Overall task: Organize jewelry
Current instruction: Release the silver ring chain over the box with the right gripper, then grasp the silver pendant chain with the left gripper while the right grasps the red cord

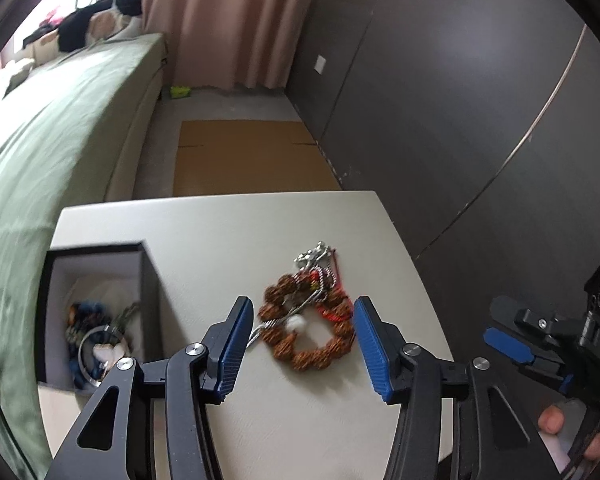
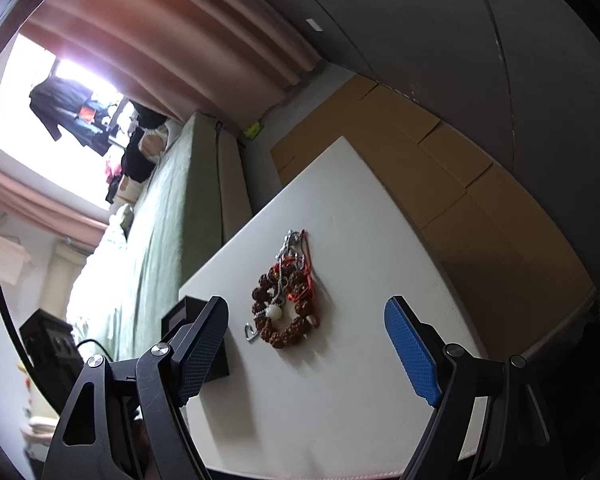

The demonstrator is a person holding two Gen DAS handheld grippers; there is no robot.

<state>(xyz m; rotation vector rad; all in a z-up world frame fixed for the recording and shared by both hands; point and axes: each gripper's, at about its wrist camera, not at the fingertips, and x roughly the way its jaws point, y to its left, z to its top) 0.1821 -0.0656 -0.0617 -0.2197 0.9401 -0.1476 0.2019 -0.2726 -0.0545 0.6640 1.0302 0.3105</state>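
While both claws hang released, the bead bracelet point(image 1: 308, 324) lies just ahead between the left gripper point(image 1: 302, 346) fingers, nearer than the right gripper point(image 2: 306, 346).

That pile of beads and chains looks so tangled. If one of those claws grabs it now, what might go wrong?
Three risks, all judgement:
1. The silver chain and red cord lie across the brown bead bracelet, so the open left gripper may lift all of them at once, or drop one midway.
2. The thin chain could slip between the pads.
3. The black box already holds jewelry, so added pieces may tangle there.
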